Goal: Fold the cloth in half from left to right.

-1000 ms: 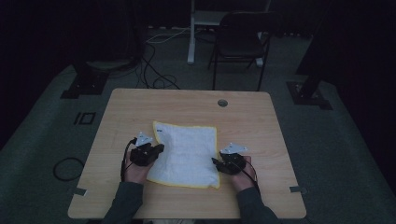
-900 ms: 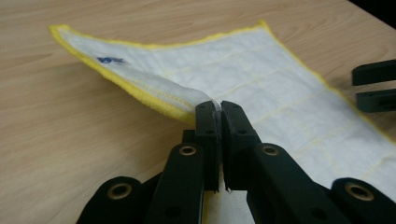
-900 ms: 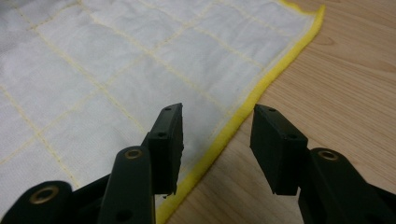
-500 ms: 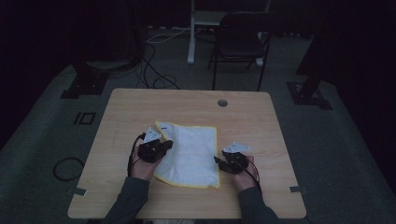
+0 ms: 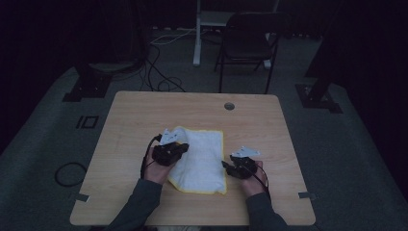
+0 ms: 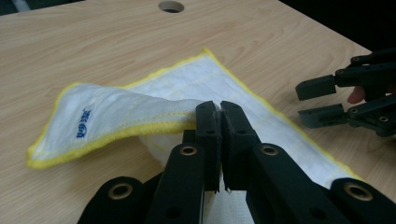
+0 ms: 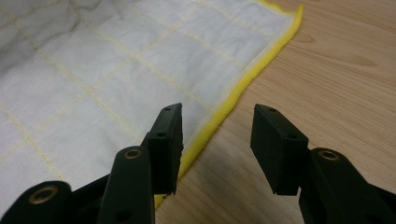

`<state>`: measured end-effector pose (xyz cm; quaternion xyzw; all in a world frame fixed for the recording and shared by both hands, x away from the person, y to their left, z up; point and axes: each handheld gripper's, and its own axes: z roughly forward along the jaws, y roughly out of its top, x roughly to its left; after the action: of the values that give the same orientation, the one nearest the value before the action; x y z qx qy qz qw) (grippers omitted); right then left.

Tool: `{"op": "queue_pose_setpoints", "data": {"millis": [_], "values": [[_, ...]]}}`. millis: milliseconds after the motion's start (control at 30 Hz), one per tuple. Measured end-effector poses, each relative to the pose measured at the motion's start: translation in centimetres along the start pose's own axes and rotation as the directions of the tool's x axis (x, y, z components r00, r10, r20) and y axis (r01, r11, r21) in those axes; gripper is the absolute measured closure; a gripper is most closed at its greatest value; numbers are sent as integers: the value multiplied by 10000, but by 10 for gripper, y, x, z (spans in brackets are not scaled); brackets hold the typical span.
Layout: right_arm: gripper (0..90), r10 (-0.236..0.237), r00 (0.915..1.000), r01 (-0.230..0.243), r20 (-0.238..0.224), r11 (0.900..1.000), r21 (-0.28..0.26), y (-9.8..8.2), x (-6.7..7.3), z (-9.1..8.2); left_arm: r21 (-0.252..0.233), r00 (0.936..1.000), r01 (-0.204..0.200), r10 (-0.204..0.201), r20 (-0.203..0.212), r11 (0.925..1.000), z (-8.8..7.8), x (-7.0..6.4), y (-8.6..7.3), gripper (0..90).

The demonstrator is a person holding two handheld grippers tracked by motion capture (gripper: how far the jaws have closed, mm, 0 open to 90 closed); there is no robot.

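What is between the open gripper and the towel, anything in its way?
Nothing visible. The right gripper is open, right at the towel's yellow edge, with only bare table under it. The left gripper is already shut on the towel.

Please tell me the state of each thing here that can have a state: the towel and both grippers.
Towel: lying on the table, left edge lifted and folded over toward the right.
Left gripper: fingers shut on the towel's yellow-edged hem.
Right gripper: fingers open, astride the towel's right edge, holding nothing.
Table: bare wood around the towel.
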<state>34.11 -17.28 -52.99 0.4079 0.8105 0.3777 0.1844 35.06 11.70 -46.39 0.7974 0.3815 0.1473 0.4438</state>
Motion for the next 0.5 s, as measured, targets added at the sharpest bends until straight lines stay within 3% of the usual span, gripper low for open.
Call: {"op": "queue_pose_setpoints", "data": {"millis": [500], "values": [[535,194,9997,-193,114,9998,-32,-1,-3,-2,320,9980,-452,437,460,9985,26,-18,9,874]]}}
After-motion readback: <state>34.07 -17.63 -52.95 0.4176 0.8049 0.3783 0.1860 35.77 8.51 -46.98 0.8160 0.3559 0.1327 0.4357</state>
